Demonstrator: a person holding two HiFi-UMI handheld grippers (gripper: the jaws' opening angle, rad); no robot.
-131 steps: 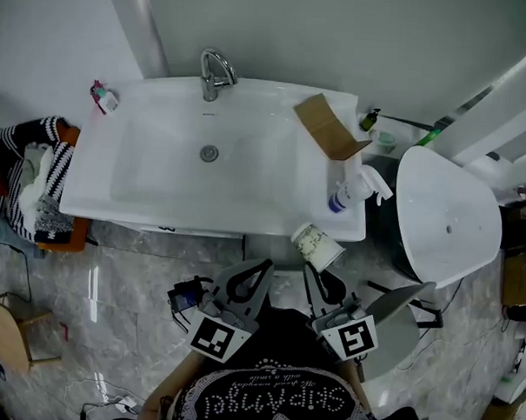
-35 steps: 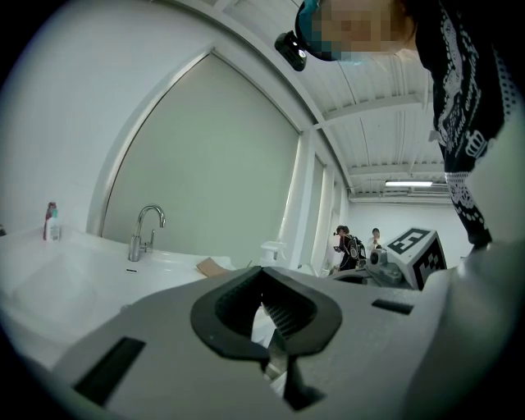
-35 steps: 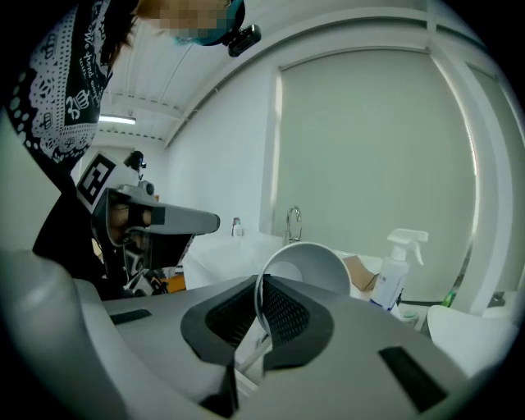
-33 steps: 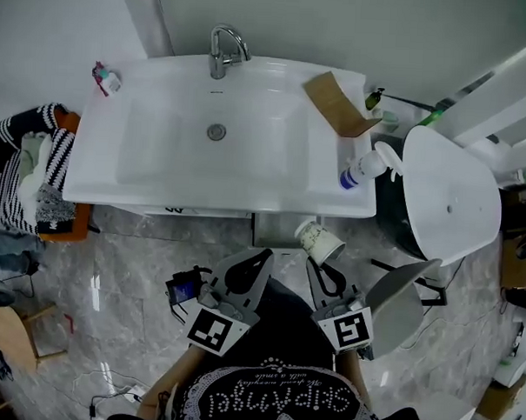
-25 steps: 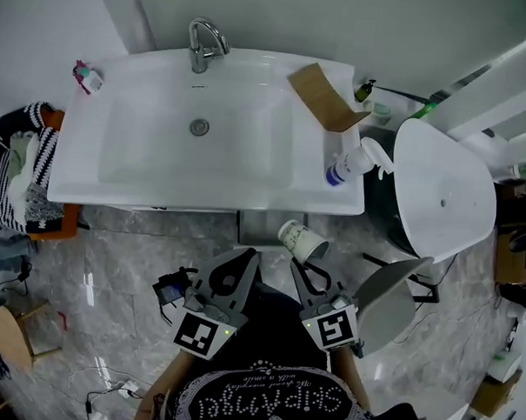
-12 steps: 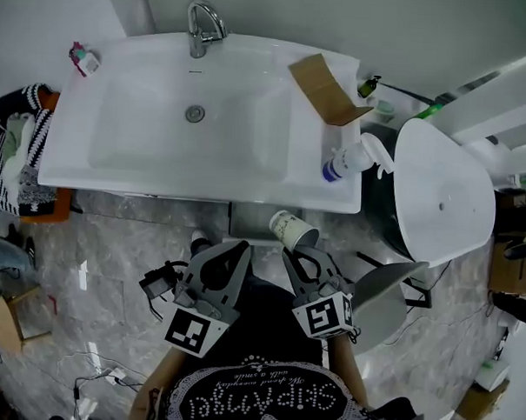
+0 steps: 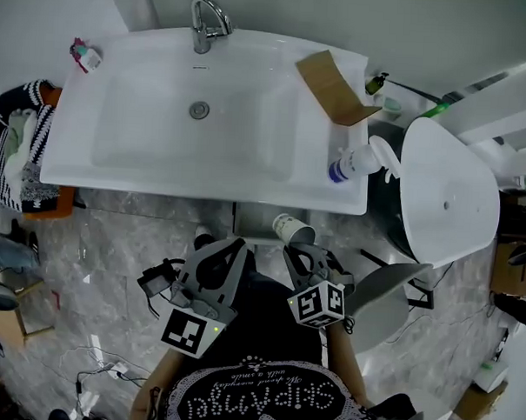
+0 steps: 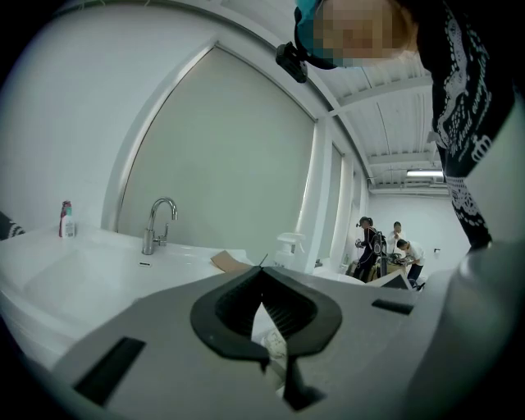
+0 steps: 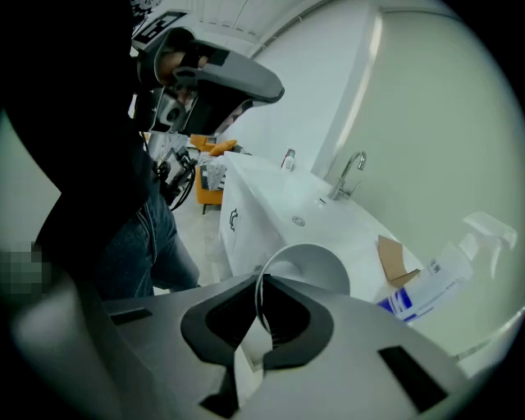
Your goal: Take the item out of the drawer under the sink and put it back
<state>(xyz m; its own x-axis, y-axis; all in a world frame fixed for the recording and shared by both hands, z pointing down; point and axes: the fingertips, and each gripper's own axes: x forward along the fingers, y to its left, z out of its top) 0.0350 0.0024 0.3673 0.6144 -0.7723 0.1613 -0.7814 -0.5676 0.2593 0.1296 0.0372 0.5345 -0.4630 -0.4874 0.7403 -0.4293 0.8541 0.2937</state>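
A white patterned paper cup (image 7: 288,227) lies tilted just below the sink's front edge (image 7: 160,185), over the grey drawer opening (image 7: 249,220). My right gripper (image 7: 294,247) is shut on its rim. In the right gripper view the thin rim runs between the closed tips of the right gripper (image 9: 259,277), and the paper cup (image 9: 310,267) opens away from me. My left gripper (image 7: 235,245) hangs beside it to the left, apart from the cup. In the left gripper view the left gripper (image 8: 262,271) has its tips together with nothing held.
On the sink top stand a faucet (image 7: 206,19), a folded cardboard piece (image 7: 331,88), a spray bottle (image 7: 356,161) and a small bottle (image 7: 83,56). A white round seat (image 7: 442,204) stands at the right. Striped clothes (image 7: 26,160) lie at the left.
My right gripper has sunk with the cup, which now sits close under the sink's front edge, and its wrist has rolled. The left gripper has hardly moved.
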